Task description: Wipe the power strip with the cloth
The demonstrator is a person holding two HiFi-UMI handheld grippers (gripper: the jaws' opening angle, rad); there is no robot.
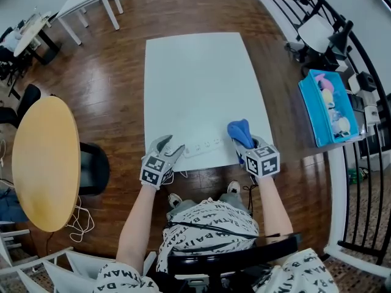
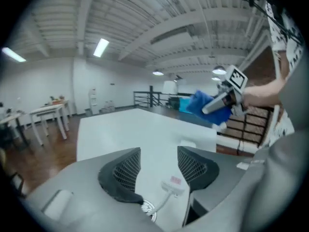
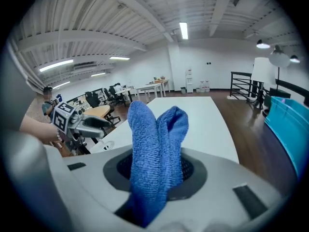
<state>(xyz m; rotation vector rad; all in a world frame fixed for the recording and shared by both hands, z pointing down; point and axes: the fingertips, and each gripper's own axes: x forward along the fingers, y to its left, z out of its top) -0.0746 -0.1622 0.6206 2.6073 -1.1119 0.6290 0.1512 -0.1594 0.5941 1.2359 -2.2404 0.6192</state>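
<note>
Head view, strip (image 1: 204,146): I judge wiping not yet begun
Right gripper (image 3: 157,166): clamped on cloth (image 3: 154,129)
Left gripper (image 2: 159,151): jaws apart by strip's end
Remaining: whole wipe

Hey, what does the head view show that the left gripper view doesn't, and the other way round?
Head view only: the power strip along its full length, the person's shoes and the round wooden table. Left gripper view only: the ceiling lights, and the left gripper seen from behind its jaws, which stand apart with the strip's cord end low between them. Both: the white table and the right gripper clamped on the blue cloth.
</note>
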